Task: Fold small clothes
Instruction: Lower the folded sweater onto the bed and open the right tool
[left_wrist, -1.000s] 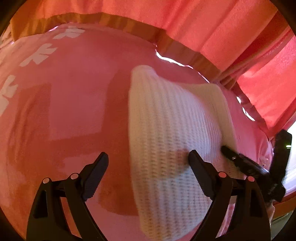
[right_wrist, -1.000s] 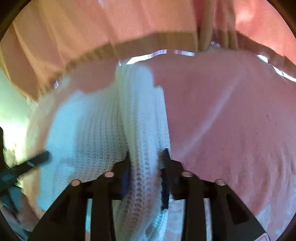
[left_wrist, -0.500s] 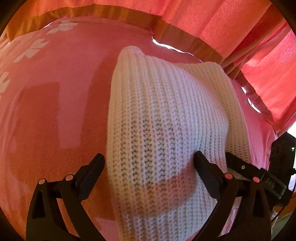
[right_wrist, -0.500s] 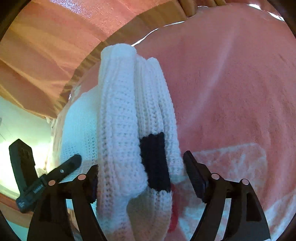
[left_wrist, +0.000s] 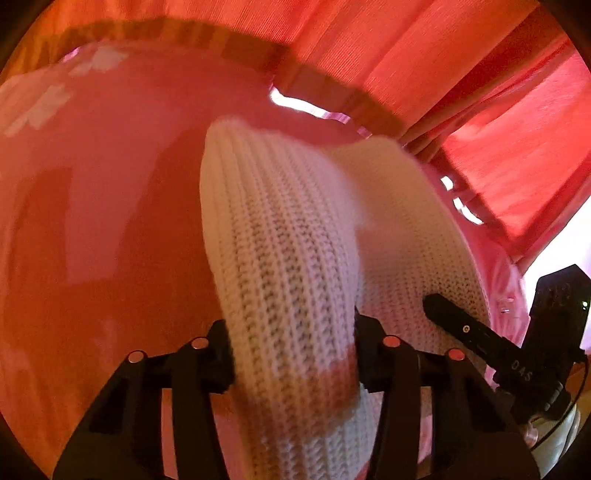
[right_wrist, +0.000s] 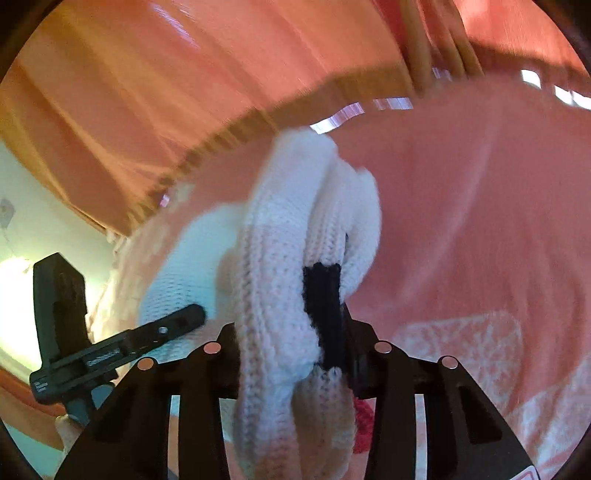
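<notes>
A white knitted garment (left_wrist: 288, 258) lies bunched on a pink blanket (left_wrist: 110, 184). My left gripper (left_wrist: 293, 354) is shut on a thick fold of its near edge. In the right wrist view the same white knit (right_wrist: 280, 266) has a black patch (right_wrist: 323, 306) and a bit of red below. My right gripper (right_wrist: 290, 354) is shut on a bunched fold of it, next to the black patch. The right gripper also shows at the right of the left wrist view (left_wrist: 480, 339), and the left gripper at the left of the right wrist view (right_wrist: 122, 343).
The pink blanket (right_wrist: 480, 221) with white patterns covers the surface. Red-orange curtains (left_wrist: 406, 55) hang close behind, along the far edge. A bright window area shows at the far right of the left wrist view (left_wrist: 565, 243).
Both grippers were open around the knit half a second ago; both have closed on folds of it. The garment is now bunched and lifted between them.
</notes>
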